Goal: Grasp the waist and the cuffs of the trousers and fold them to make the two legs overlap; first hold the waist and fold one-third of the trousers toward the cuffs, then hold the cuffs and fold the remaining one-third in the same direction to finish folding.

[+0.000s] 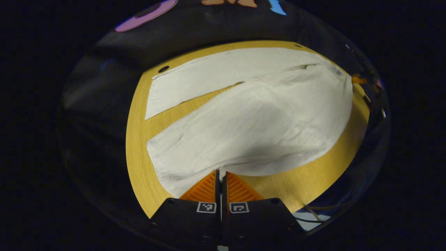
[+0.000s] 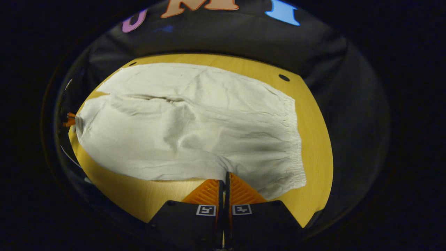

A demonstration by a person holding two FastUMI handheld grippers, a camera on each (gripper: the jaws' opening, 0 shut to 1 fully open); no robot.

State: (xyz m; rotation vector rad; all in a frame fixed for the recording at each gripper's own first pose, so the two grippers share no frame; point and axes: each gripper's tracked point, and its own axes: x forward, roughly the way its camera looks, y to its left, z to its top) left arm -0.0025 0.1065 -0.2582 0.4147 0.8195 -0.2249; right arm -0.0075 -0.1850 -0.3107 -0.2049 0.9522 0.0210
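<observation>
White trousers (image 1: 251,118) lie on a yellow wooden table (image 1: 137,139). In the left gripper view the far leg (image 1: 195,80) lies flat, and the near leg rises in a hump with its cuff (image 1: 156,157) at the left. My left gripper (image 1: 220,172) is shut on the near leg's front edge. In the right gripper view the trousers (image 2: 195,122) end in a gathered waistband (image 2: 294,139) at the right. My right gripper (image 2: 225,173) is shut on the front edge close to that waist. The left gripper's tip (image 2: 69,120) shows far off at the left edge.
The table's curved edge (image 2: 317,115) runs close past the waistband, with black cloth wall behind. Small dark holes (image 1: 163,69) (image 2: 284,77) mark the table's far corners. Thin cables (image 1: 313,212) hang below the near table edge.
</observation>
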